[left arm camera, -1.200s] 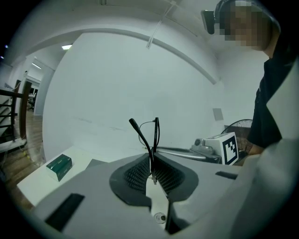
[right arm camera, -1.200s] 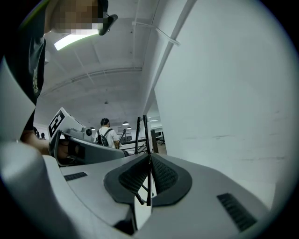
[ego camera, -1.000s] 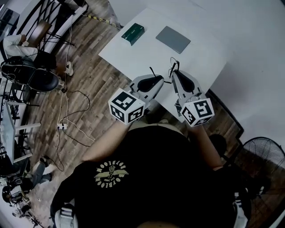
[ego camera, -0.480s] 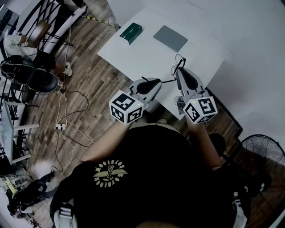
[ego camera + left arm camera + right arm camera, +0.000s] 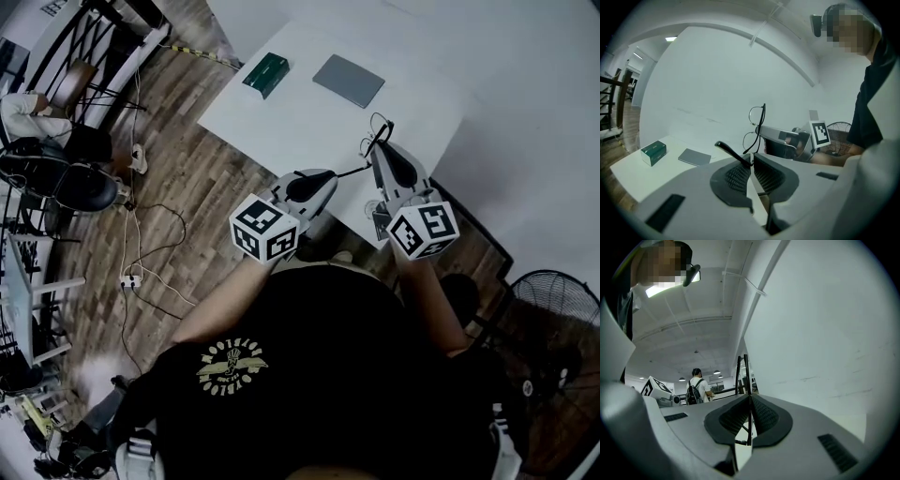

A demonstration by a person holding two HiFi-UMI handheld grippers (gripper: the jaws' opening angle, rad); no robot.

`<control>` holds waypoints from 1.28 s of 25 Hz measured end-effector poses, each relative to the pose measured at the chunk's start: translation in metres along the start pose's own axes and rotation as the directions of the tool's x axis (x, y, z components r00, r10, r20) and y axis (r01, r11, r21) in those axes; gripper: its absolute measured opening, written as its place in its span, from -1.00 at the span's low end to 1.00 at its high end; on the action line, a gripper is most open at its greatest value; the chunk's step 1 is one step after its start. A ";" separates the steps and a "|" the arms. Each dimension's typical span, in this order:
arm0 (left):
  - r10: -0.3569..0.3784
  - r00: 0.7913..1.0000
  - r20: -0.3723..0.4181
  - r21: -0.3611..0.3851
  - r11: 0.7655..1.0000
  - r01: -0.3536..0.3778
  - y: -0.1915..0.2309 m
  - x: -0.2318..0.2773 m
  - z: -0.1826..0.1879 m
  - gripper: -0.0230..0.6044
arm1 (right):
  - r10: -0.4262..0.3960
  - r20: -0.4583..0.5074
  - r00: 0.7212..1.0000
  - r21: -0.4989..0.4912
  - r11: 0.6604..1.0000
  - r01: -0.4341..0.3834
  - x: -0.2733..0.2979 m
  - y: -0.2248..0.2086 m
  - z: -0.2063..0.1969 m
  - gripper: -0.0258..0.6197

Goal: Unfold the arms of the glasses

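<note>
Both tools share the glasses (image 5: 374, 128), held above the table (image 5: 300, 103). My right gripper (image 5: 379, 147) clamps the frame to steady it. My left gripper (image 5: 330, 175) pinches one arm (image 5: 727, 150), ready to swing it outward.

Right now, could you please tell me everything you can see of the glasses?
The glasses are thin, dark and wire-rimmed, with two rounded clear lenses; they look like metal. They hang in the air, turned so one lens sits above the other. The right gripper is shut on the frame; the left gripper is shut on one arm, whose thicker dark end pokes out past its jaws. That arm stands swung away from the lenses.
</note>
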State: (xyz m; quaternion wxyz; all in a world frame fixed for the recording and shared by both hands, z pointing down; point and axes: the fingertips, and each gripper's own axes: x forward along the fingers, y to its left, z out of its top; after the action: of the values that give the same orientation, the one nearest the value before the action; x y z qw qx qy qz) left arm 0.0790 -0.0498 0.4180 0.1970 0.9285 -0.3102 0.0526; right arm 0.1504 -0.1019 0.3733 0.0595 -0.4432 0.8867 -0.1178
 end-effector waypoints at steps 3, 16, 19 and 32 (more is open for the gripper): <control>-0.023 1.000 -0.008 -0.001 1.000 0.023 0.002 -0.001 -0.002 -0.84 | -0.020 0.007 1.000 0.003 1.000 0.020 0.001 -0.001 0.003 -0.86; -0.031 0.999 -0.027 -0.002 1.000 0.031 0.063 -0.065 -0.002 -0.84 | -0.028 0.006 1.000 0.017 0.999 0.028 0.067 0.059 -0.002 -0.86; -0.038 0.999 -0.035 0.012 0.999 0.038 0.083 -0.085 0.000 -0.81 | -0.050 0.016 0.999 -0.002 0.999 0.051 0.082 0.070 0.000 -0.86; -0.119 0.993 -0.014 0.131 0.984 0.120 0.149 -0.167 0.071 -0.52 | -0.212 0.045 0.976 -0.043 0.976 0.214 0.108 0.082 -0.003 -0.86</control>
State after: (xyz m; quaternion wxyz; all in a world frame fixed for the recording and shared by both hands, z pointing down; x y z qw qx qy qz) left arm -0.1458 -0.0935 0.3660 0.1392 0.9563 -0.2490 0.0639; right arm 0.0218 -0.1400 0.3548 0.0539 -0.5392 0.8352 -0.0935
